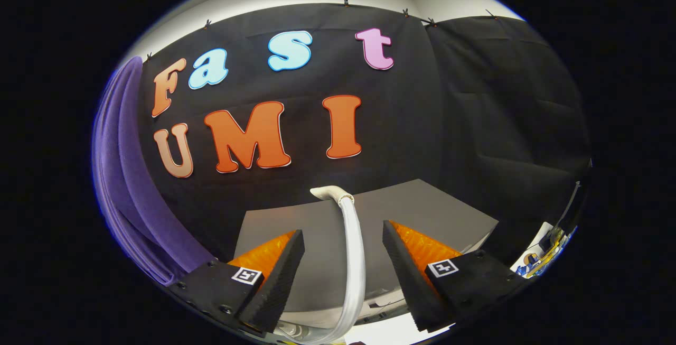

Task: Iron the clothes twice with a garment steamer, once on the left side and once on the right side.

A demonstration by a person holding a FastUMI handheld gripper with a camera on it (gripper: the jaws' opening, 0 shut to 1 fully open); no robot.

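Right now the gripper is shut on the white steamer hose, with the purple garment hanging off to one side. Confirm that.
Not quite. The gripper is open: in the gripper view the white steamer hose runs up between the fingers with a clear gap on each side, touching neither. The rest holds: the purple garment hangs off to one side against the booth wall.

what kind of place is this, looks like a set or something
Most likely a staged recording booth, not a home: black cloth wall clipped up as a backdrop, a purple garment hanging beside it, and a white steamer hose running between the gripper's open jaws, untouched.
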